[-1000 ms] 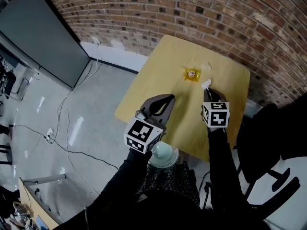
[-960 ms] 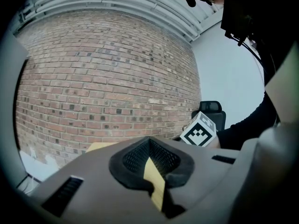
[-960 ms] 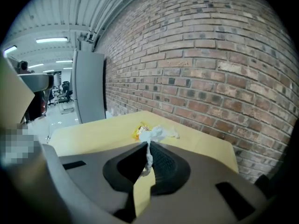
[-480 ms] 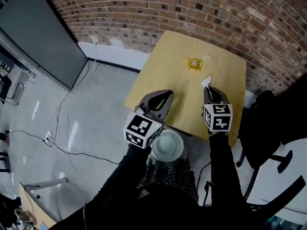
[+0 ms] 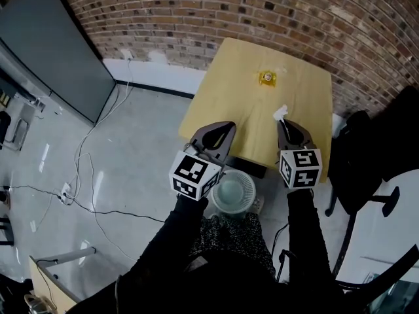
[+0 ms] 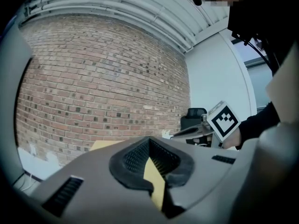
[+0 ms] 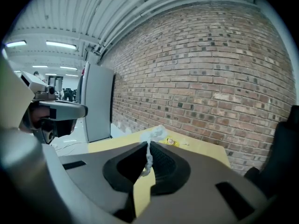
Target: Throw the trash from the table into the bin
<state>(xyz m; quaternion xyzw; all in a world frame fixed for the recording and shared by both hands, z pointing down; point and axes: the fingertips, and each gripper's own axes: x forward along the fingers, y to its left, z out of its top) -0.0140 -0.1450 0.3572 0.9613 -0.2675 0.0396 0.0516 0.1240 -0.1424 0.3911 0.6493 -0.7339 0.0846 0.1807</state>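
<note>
The worktop (image 5: 229,103) has its far edge up against the brick wall (image 5: 275,12) at 12 o'clock, and a black chair (image 5: 366,156) crowds its 3 o'clock side. The 9 o'clock side is where we've got room: open grey floor (image 5: 137,149), with some cables (image 5: 82,175) trailing across it and a big dark panel (image 5: 46,51) out at 10 o'clock. The near edge runs just under the tips of both tongs. The white bin (image 5: 234,193) sits on the floor right off that edge at 6 o'clock, between our two arms.

The left tongs (image 5: 222,131) are closed tip to tip with nothing in them. The right tongs (image 5: 285,124) are clamped tight on a white paper scrap (image 5: 281,113): a thin twist is pinched between the pads and the fluffy end pokes out past the tips. The scrap is over the near part of the worktop, not over the bin. The yellow wrapper (image 5: 266,78) lies near the far edge, well apart from both tongs.

Compared with a second ago, both tongs have pulled back from mid-worktop toward the near edge. The right one was already pinching the scrap, close to the wrapper then. The bin was mostly hidden by the left tongs, and now we see nearly its whole rim. The wrapper hasn't moved.
</note>
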